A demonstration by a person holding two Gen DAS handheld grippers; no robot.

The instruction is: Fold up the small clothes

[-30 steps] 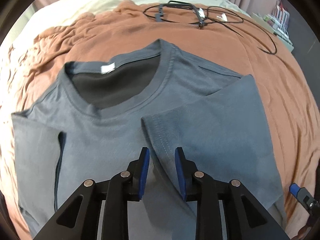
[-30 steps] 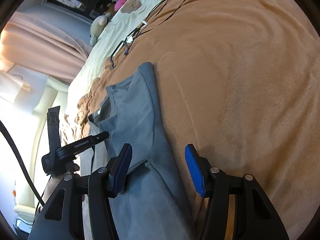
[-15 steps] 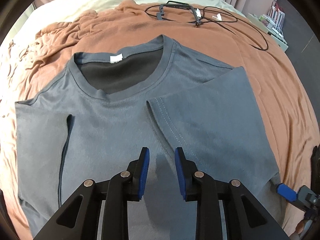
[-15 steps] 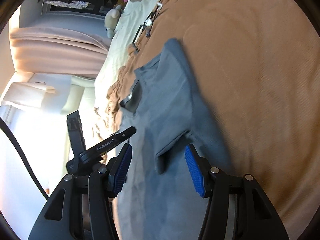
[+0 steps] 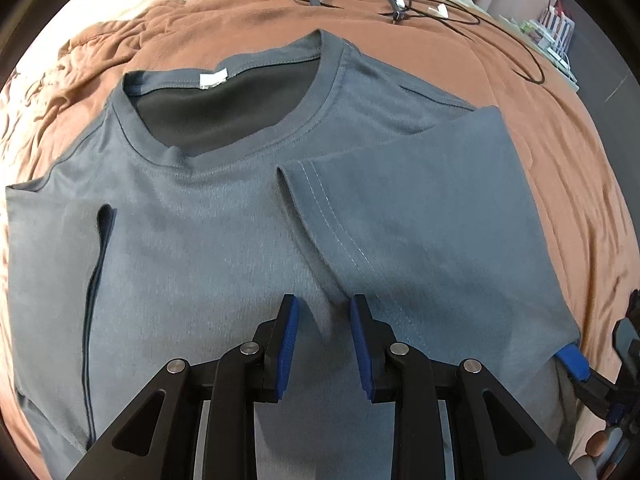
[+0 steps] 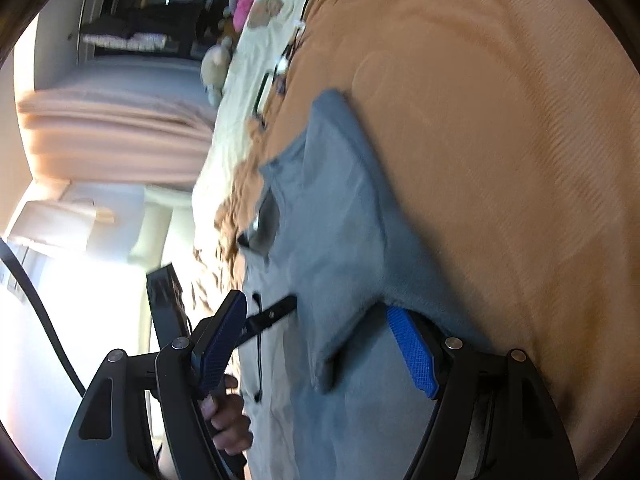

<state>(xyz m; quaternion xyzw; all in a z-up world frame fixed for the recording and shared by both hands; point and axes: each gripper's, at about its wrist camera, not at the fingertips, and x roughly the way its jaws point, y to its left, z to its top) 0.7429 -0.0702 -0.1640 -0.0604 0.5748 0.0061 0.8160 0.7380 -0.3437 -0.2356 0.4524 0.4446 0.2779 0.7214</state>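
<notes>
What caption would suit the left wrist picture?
Open left gripper above a grey T-shirt, one sleeve folded in, on a brown blanket.

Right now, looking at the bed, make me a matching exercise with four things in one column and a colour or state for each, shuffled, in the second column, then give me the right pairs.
Things:
1. T-shirt
2. Blanket
3. Neck label
4. Right sleeve

Colours or states:
A. white
B. folded in over the chest
C. grey, lying flat, front up
D. rust brown, spread under the shirt

Pairs: 1-C, 2-D, 3-A, 4-B
</notes>
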